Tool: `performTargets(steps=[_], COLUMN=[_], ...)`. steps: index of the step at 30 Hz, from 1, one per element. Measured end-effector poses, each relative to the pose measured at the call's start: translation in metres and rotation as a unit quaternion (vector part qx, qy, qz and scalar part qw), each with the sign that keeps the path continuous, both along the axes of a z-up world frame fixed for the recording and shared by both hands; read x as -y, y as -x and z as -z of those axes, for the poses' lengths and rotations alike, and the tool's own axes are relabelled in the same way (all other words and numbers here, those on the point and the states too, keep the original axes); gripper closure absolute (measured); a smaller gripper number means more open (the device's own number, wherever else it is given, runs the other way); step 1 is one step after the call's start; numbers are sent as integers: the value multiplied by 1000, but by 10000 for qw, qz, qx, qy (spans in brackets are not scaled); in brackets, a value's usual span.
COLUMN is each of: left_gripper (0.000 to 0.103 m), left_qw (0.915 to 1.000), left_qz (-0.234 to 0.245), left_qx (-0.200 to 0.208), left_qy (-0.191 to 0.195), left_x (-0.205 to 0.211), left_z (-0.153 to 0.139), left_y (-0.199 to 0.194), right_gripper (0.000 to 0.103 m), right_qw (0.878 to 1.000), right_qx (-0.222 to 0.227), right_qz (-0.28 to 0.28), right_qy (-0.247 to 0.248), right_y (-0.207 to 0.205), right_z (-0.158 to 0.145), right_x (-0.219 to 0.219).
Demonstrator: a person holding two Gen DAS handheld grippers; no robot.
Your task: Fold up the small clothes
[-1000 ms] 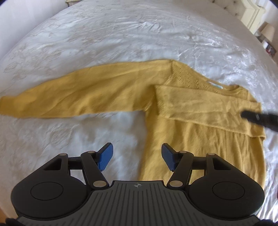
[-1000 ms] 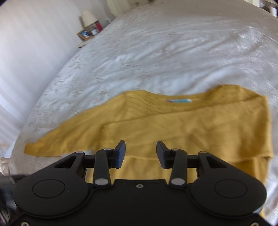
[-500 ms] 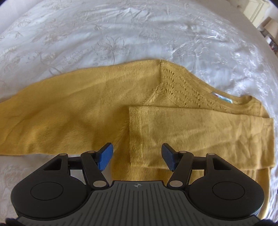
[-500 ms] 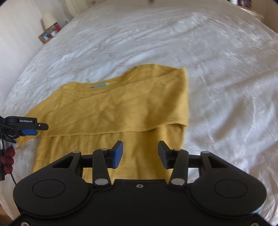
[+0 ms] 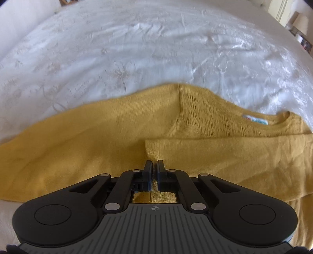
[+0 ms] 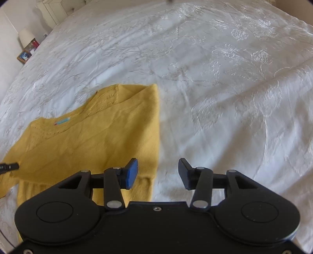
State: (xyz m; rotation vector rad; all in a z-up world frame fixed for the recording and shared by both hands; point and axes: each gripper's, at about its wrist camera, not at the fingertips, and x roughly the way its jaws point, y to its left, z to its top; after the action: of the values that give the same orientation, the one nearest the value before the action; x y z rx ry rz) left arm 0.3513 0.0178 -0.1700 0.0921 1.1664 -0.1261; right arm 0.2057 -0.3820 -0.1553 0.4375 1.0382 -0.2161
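Observation:
A mustard-yellow knit sweater lies flat on the white bedspread. One sleeve is folded across its chest, the other stretches out to the left. My left gripper is shut on the sweater's fabric near the cuff end of the folded sleeve. In the right wrist view the sweater lies at the left, and my right gripper is open and empty over its right edge. The left gripper's tip shows at the far left there.
The embroidered white bedspread spreads far and right of the sweater. A lamp and a framed photo stand on a bedside table at the upper left of the right wrist view. Pale furniture stands past the bed.
My left gripper moved down and forward onto the sweater and closed on the fabric near the folded sleeve's cuff. My right gripper swung right toward the sweater's right edge and stays open.

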Motion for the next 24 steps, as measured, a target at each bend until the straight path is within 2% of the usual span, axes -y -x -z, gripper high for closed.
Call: performTargets(steps=[3, 7, 11, 13, 14, 15, 16, 17, 18, 21, 23, 24], left_gripper=[98, 98, 98, 98, 98, 98, 98, 98, 98, 98, 98, 98], left_qw=[9996, 9994, 9971, 9976, 9977, 9977, 9977, 9976, 9976, 9968, 9958, 9952], left_qz=[57, -93, -246, -261, -254, -223, -179, -126, -72, 78, 151, 196], left_qx=[-216, -191, -259, -296, -305, -305, -301, -290, -275, -224, -173, -150], left_qy=[-153, -290, -667, -575, -557, -563, -582, -609, -637, -769, -883, -949], left_x=[0, -6, -12, -16, -17, -17, -16, -16, -14, -9, -4, -1], left_z=[15, 19, 25, 26, 25, 25, 25, 25, 26, 27, 28, 29], left_y=[-3, -4, -9, -11, -11, -11, -11, -11, -11, -10, -9, -8], right_gripper=[48, 48, 48, 49, 54, 72, 84, 88, 89, 94, 94, 94], right_qw=[9999, 9992, 9976, 9964, 9961, 9958, 9952, 9949, 9955, 9932, 9870, 9861], right_qx=[26, 23, -42, -140, -181, -208, -225, -239, -247, -189, -313, -443], right_qz=[41, 70, -34, -113, -113, -110, -144, -211, -369, -1061, -1146, -1117], right_qy=[-151, -403, -688, -831, -860, -884, -944, -961, -839, 443, 1080, 1147], right_y=[-18, -38, -48, -53, -54, -56, -58, -60, -63, -68, -72, -76], right_z=[9, 20, 32, 41, 44, 45, 45, 43, 37, 4, 2, 8], right_x=[12, 23, 25, 23, 21, 19, 18, 15, 10, -11, -12, -9])
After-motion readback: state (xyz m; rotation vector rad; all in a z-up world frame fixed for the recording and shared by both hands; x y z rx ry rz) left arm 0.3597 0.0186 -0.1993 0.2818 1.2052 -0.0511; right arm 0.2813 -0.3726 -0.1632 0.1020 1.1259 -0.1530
